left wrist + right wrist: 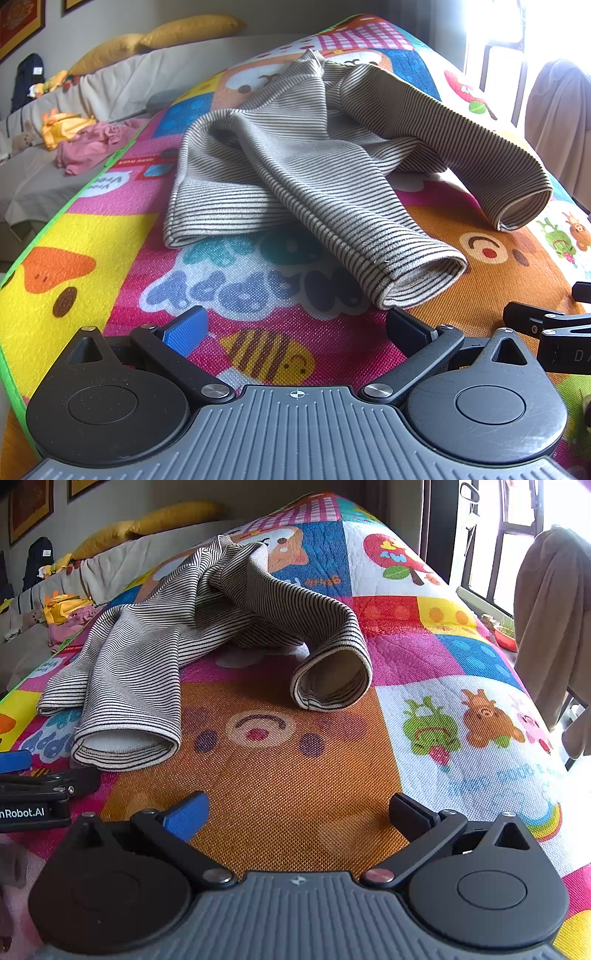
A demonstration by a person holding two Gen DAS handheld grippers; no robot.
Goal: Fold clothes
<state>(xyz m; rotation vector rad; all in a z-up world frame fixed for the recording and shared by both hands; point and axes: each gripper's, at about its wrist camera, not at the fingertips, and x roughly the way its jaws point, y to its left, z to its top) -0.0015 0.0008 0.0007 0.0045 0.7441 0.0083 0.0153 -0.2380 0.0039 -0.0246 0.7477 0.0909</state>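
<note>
With both the left gripper [295, 328] and right gripper [299, 812] spread empty, pinch each cuff of the crumpled striped garment [295, 155] mid-frame and pull flat first.

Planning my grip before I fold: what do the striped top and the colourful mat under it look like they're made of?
Striped top: looks like soft, matte ribbed knit, likely cotton or a blend; it drapes loosely and the sleeve cuffs hold open in rounded tubes. Colourful mat: seems to be printed foam or vinyl with a fine embossed grid texture and slight sheen; exact material unclear.
</note>
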